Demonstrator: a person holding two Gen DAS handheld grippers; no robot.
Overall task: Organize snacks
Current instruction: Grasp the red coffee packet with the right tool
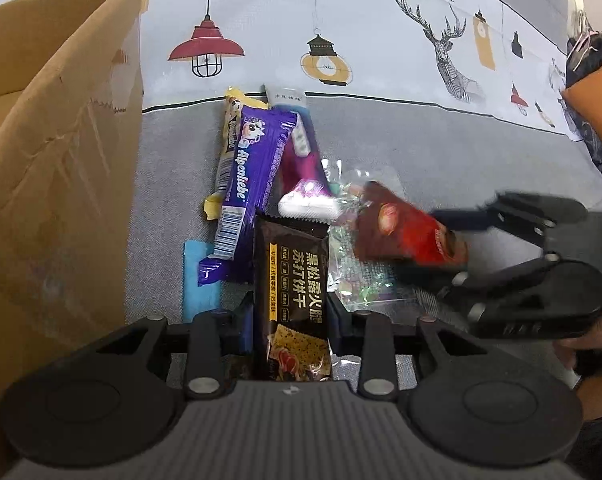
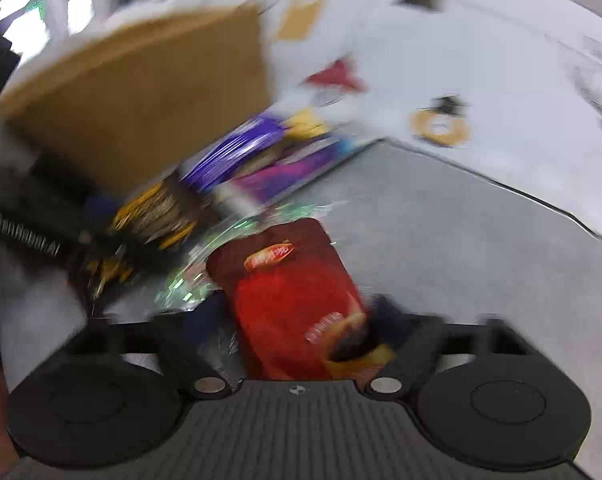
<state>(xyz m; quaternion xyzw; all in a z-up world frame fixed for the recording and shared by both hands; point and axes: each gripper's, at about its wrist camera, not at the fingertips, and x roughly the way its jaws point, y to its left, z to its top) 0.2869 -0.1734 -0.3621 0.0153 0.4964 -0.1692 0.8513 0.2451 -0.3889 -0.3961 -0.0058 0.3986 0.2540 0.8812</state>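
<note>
Gripping a dark cracker pack point(image 1: 292, 300), my left gripper point(image 1: 291, 320) has its jaws closed narrowly on the pack's sides, the wrapper running straight out between the fingers. It points level toward the patterned back of the sofa point(image 1: 441, 168), low over the grey seat.

My right gripper point(image 2: 301, 320) is clamped on a red pouch point(image 2: 285, 292), jaws drawn in to the pouch's width. In the left view it reaches in from the right edge, tilted, with the pouch held just over a clear crinkly bag point(image 1: 353, 276). A hand point(image 1: 589, 344) wraps its handle at the lower right. The right view is badly blurred, so I cannot tell whether the pouch touches the bag.

On the seat ahead lies the rest of the pile: a purple Alpenliebe bar point(image 1: 247, 176) overlapping a yellow pack point(image 1: 231, 136), a pink pack point(image 1: 301, 160) beside them, and a blue pack point(image 1: 199, 280) near my left finger. A box point(image 1: 61, 160) stands along the left side, just beside the pile.
</note>
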